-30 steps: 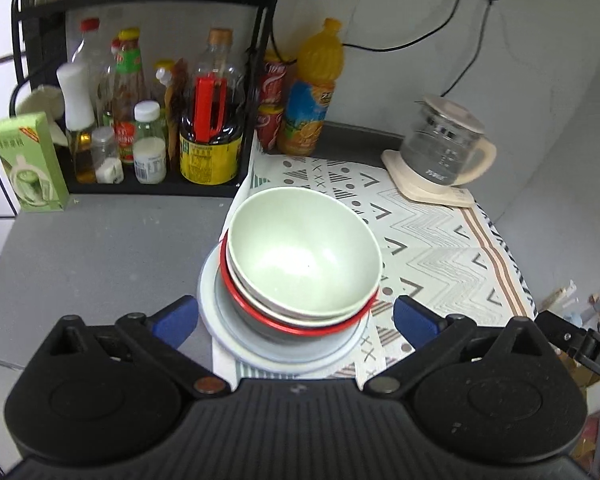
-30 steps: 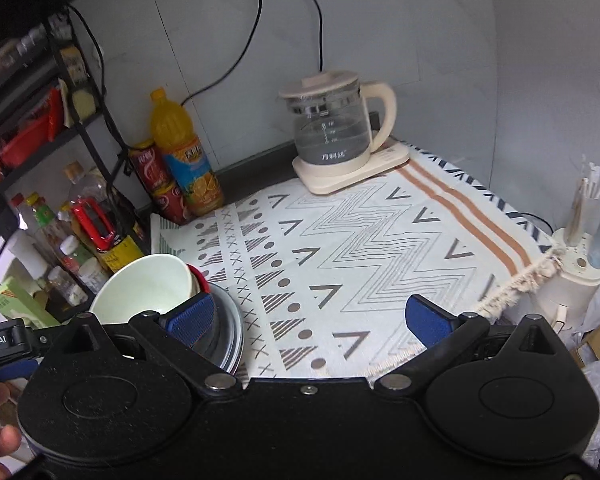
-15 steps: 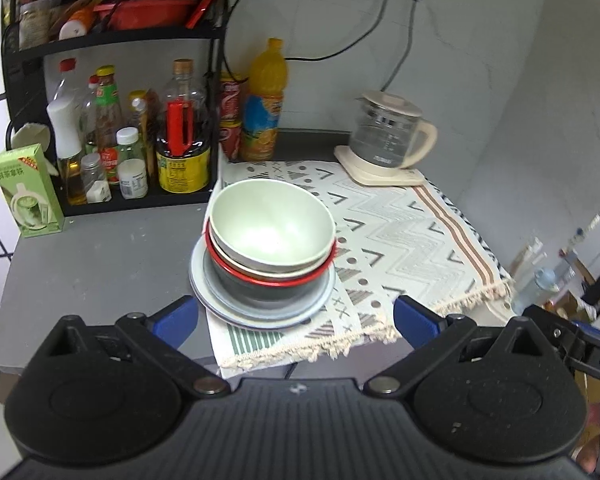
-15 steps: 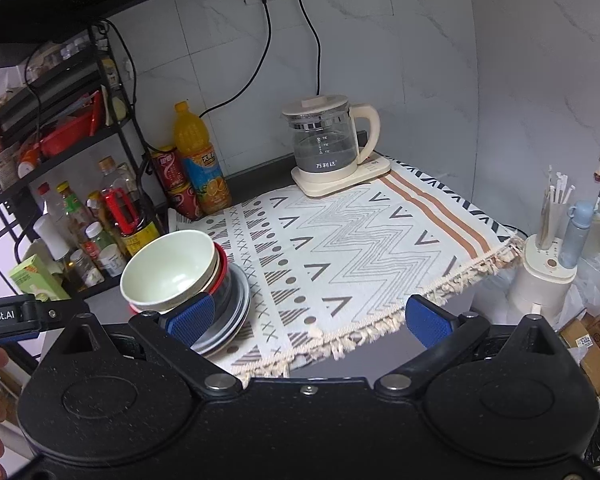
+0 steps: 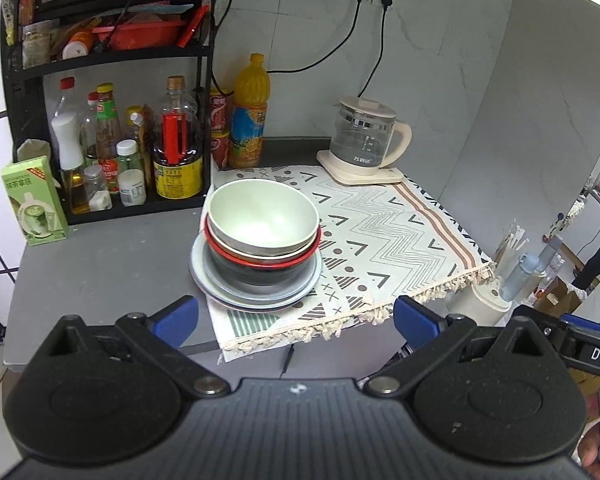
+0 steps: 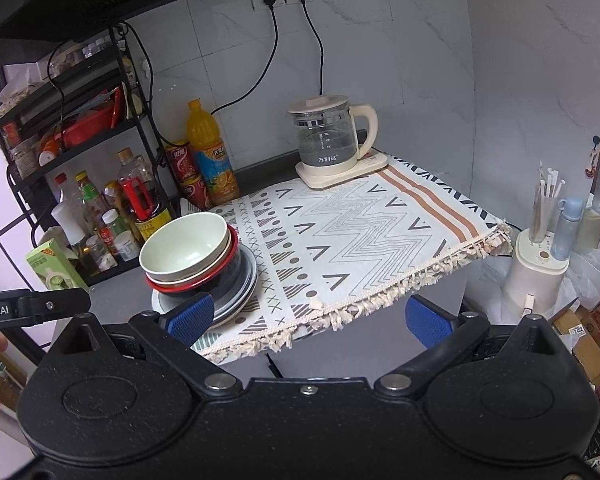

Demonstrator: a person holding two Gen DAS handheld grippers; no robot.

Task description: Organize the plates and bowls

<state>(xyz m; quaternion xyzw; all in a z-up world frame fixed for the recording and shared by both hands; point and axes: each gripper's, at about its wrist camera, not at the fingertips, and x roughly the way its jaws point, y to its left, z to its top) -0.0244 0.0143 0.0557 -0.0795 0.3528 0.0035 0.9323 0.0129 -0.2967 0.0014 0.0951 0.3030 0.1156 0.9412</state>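
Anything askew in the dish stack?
Yes. The pale green bowl on top sits tilted and off-centre in the red-rimmed bowl, leaning toward the condiment rack. The grey plates straddle the patterned mat's edge.

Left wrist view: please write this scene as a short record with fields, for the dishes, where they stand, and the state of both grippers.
top dish: pale green bowl, empty
under it: red-rimmed bowl, nested
base: stacked grey plates
stack position: half on patterned cloth, half on grey counter
behind stack: orange juice bottle, glass kettle on its base
left gripper: jaws open, empty, apart from stack
right gripper: jaws open, empty
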